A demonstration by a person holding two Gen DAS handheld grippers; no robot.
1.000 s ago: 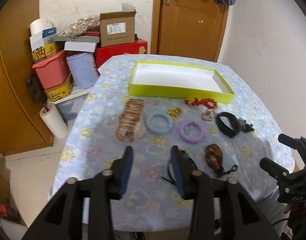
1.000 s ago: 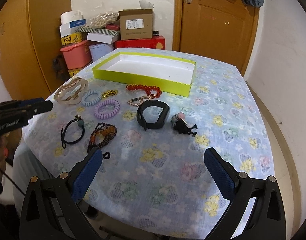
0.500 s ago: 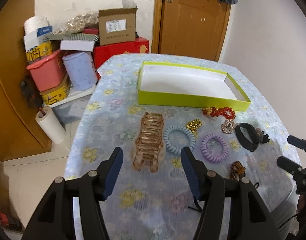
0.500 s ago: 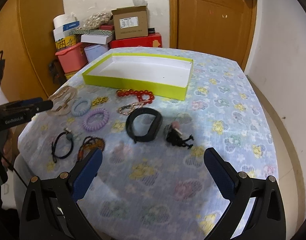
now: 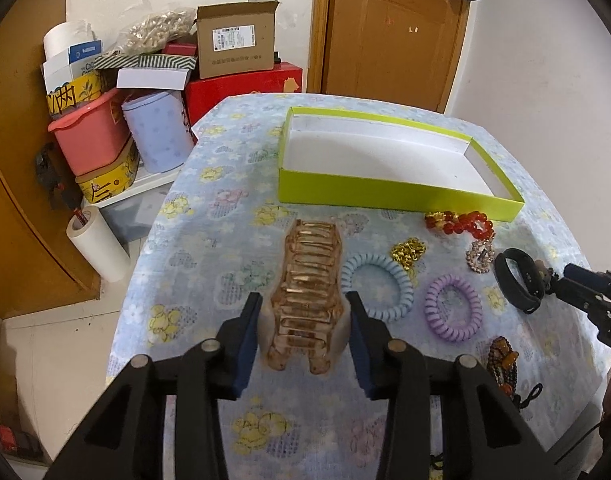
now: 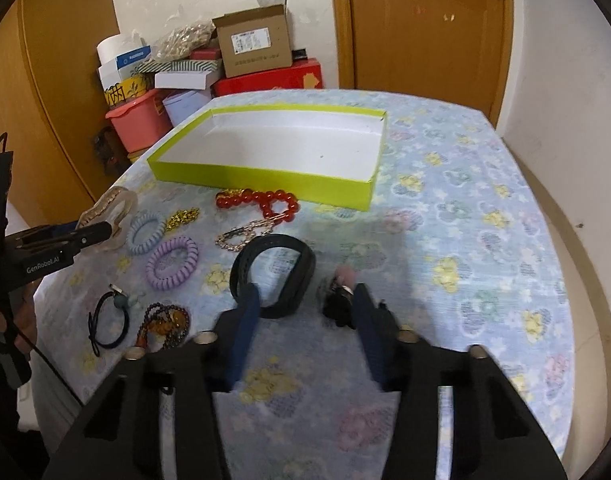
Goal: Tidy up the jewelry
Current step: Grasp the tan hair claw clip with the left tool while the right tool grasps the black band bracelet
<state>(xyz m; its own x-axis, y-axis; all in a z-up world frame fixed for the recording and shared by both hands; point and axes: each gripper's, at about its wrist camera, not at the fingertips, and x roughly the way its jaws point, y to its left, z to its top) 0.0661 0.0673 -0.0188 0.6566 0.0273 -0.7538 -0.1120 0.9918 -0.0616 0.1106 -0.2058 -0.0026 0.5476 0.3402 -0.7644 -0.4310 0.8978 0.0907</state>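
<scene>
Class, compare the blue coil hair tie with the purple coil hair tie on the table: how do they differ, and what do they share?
The blue coil hair tie is pale blue; the purple coil hair tie is lilac. The blue one lies next to the hair claw, the purple one nearer the black band. The blue one's ring looks wider. Both are spiral rings lying flat, untouched by a gripper.

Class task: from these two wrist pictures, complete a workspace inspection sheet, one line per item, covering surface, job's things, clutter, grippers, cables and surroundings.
Surface: floral tablecloth.
Job's things: green tray empty; hair claw, red beads, black band lie outside it.
Clutter: nothing seen on table.
Grippers: left gripper straddles the claw, whether clamped unclear; right gripper open.
Cables: black lead at left edge.
Surroundings: stacked boxes, wooden door.
</scene>
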